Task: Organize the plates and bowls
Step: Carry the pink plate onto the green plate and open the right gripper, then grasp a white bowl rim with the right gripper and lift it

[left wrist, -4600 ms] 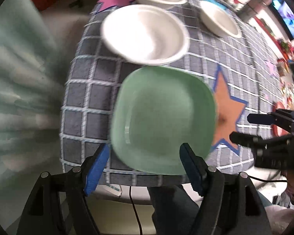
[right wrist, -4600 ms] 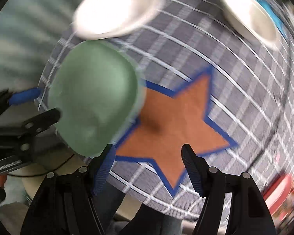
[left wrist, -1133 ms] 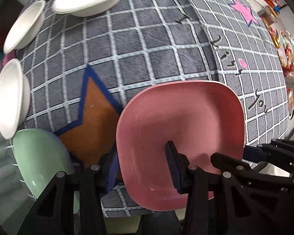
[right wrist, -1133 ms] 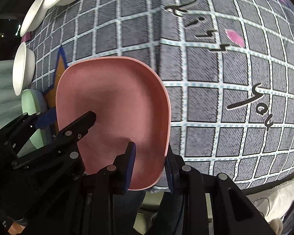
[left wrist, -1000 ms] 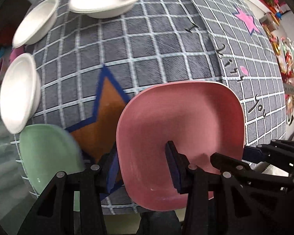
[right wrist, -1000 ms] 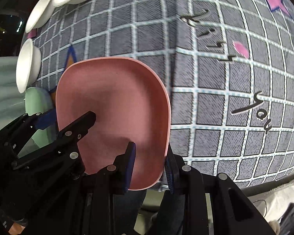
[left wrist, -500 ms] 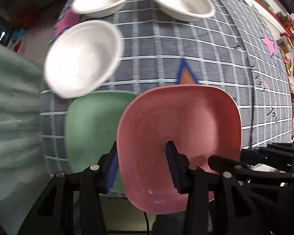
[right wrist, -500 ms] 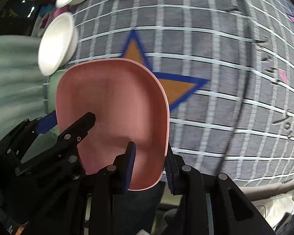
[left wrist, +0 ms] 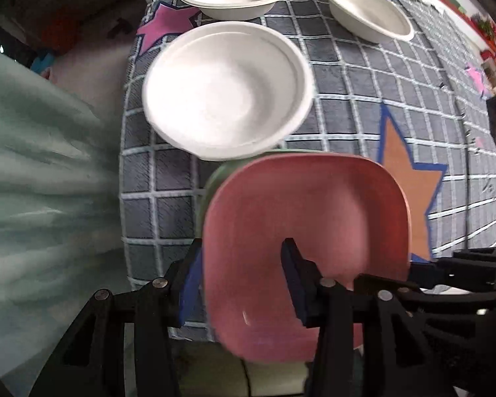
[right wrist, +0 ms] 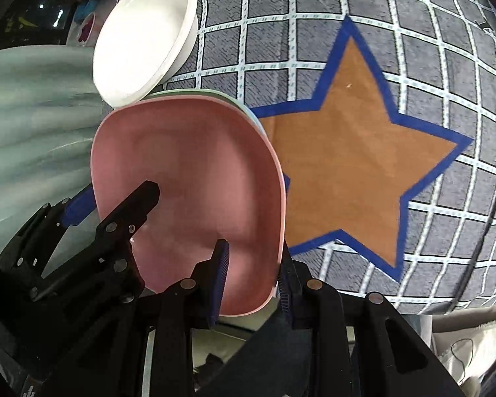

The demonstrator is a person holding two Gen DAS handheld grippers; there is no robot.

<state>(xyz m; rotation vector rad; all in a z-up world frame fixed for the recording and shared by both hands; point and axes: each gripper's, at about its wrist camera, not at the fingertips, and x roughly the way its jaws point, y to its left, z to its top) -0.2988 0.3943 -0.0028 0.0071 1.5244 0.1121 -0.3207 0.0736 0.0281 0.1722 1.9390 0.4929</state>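
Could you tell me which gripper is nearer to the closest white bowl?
Left. The left gripper straddles the pink plate's rim on the white bowl's side, jaws opening; the right gripper clamps the opposite rim.

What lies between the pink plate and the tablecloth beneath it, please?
The green plate lies there; its rim peeks out behind the pink plate in both wrist views, above the checked tablecloth.

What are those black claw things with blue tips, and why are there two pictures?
They are two pinching tools, one in each of a person's hands, each with a camera looking along its fingers. One picture comes from the left gripper, the other from the right gripper. Both are at the rim of a pink plate, right over a green plate. The right one pinches it; the left one's jaws are opening, rim between them. Three white bowls sit on the checked tablecloth.
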